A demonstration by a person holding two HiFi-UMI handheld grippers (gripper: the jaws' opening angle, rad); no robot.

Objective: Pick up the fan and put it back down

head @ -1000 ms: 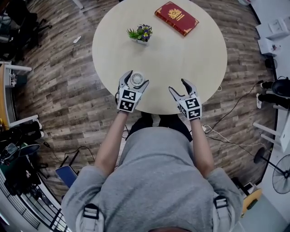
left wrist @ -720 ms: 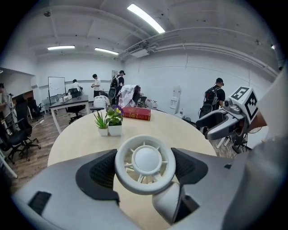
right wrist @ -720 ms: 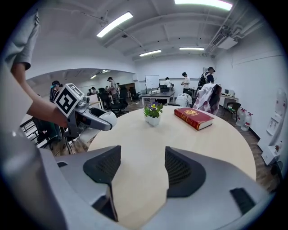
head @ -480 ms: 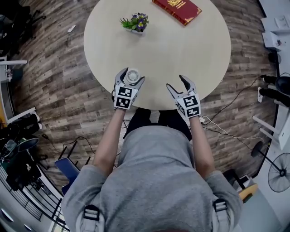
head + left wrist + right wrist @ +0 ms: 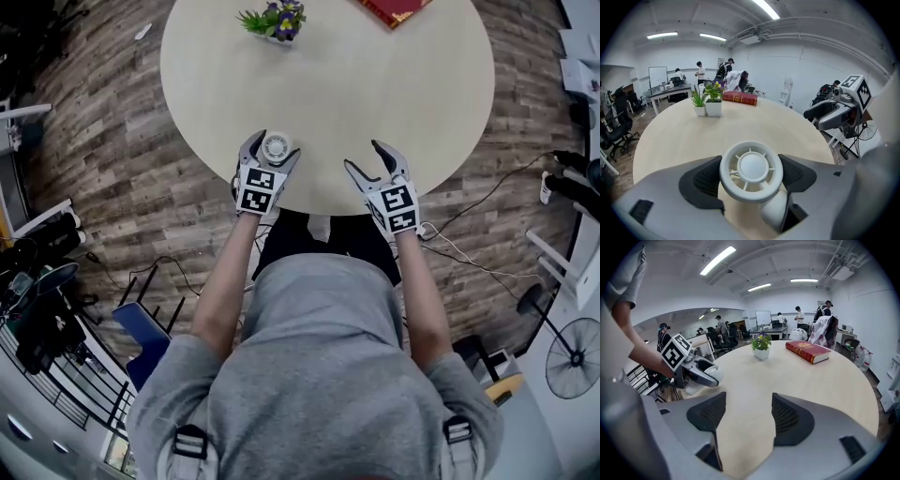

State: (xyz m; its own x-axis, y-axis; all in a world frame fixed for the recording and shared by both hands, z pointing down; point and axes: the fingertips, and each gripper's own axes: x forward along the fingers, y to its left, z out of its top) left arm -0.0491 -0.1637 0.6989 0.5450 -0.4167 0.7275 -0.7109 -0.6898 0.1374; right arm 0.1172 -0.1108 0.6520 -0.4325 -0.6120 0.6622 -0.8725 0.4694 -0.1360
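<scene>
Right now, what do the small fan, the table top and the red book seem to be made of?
The fan: probably moulded plastic, matte white, even colour, rounded ribs.
The table top: pale wood-look surface, smooth, faint sheen; laminate or veneer, I cannot tell which.
The red book: stiff cover with gold print, perhaps cloth or imitation leather; too far to tell.

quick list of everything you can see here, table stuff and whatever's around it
table: 1, beige, round, in front of the person
mini fan: 1, white, at the near table edge, gripped
potted plants: 2, green in white pots, far side of the table
book: 1, red, far side, right of the plants
floor fan: 1, black, off the table, lower right of the head view
left gripper: 1, grey, shut on the mini fan
right gripper: 1, grey, open, empty, over the near table edge
</scene>
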